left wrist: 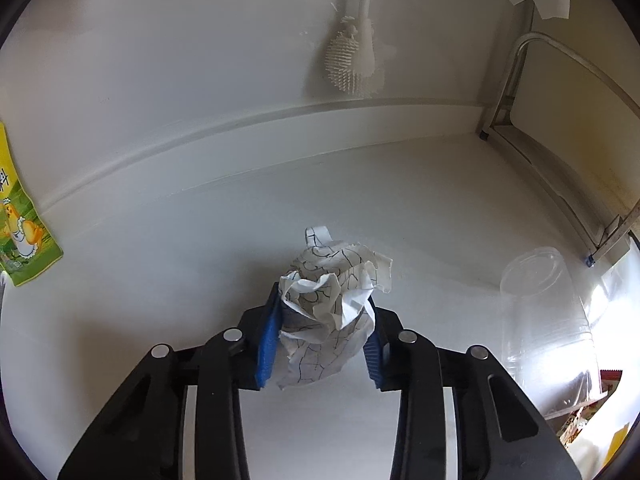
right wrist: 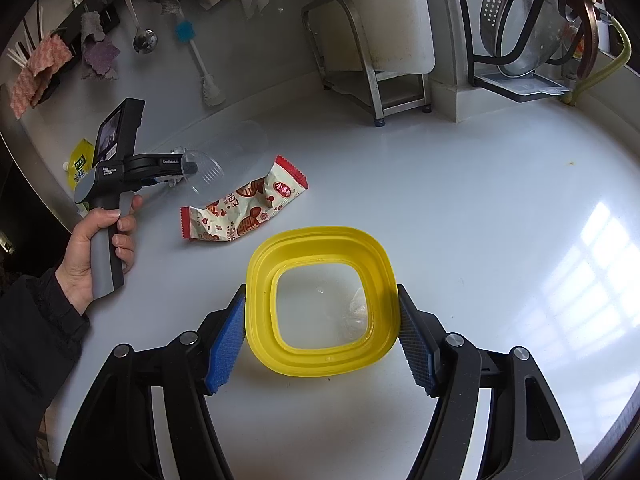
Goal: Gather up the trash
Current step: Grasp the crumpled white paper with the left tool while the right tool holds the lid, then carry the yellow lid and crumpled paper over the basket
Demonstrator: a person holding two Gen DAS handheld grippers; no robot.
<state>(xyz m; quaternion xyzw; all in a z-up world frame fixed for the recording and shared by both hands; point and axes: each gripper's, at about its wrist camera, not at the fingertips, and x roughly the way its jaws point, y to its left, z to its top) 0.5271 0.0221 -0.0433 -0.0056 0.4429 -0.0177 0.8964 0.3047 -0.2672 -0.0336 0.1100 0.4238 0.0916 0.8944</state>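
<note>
The left gripper [left wrist: 322, 330] has closed its blue pads on the crumpled white paper ball with black lines [left wrist: 332, 312] on the white surface [left wrist: 420, 208], so it should squeeze gently, lift straight up, and carry it to the yellow-rimmed clear tub [right wrist: 322, 304], which the wide right gripper [right wrist: 320, 338] holds by the rim.

Lying glossy and white: countertop [right wrist: 500, 184], catching window glare at right. Standing far: metal rack [right wrist: 360, 60]. Hanging on far-left wall [left wrist: 180, 60]: cloths [right wrist: 100, 52], brush [right wrist: 200, 68].
</note>
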